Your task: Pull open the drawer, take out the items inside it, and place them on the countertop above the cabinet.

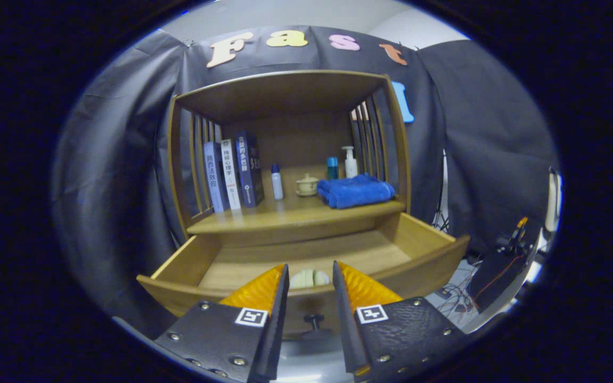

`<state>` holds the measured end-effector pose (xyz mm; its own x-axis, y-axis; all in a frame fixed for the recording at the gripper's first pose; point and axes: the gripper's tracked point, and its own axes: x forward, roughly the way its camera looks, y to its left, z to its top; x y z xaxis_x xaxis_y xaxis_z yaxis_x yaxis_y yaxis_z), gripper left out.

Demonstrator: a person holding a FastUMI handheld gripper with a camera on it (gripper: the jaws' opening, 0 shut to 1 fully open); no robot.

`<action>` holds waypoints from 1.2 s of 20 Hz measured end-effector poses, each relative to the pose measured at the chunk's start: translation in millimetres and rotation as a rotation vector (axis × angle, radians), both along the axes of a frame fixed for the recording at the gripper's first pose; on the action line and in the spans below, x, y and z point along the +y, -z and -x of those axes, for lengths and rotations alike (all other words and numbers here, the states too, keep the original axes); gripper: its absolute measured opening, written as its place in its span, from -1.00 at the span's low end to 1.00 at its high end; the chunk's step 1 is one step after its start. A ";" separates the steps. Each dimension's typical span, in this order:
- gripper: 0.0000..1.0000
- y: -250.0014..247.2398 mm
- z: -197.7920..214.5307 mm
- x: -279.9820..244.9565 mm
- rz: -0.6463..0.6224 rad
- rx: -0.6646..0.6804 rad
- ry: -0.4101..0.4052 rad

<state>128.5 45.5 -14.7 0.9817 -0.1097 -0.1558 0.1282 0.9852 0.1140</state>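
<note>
So from my gripper cam, the drawer (pixel 306 255) is already pulled well out of the wooden cabinet (pixel 285 159), and my gripper (pixel 309 274) is parked right above its front edge with the fingers spread fairly wide, nothing in them. The drawer knob (pixel 314 319) sits below, between the fingers.

The one item I can make out inside is a small pale ribbed thing (pixel 309 278), tucked just behind the drawer front, right between my fingertips; can't tell what it actually is. Plan: tip down, drop straight over the front lip without clipping it, keep the fingers wide until they straddle it, then squeeze gently.

For the drop-off, the countertop (pixel 285 215) has free space at the front, ahead of the books (pixel 232 173), small white bottle (pixel 276 182), lidded cup (pixel 307 185) and blue towel (pixel 355 190).
</note>
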 end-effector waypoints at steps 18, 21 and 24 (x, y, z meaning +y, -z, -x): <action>-0.06 142.6 -112.1 11.9 -0.057 0.729 -0.019; -0.54 134.7 -118.7 8.8 -0.039 0.707 0.011; -0.54 118.4 -117.7 2.6 -0.005 0.662 0.039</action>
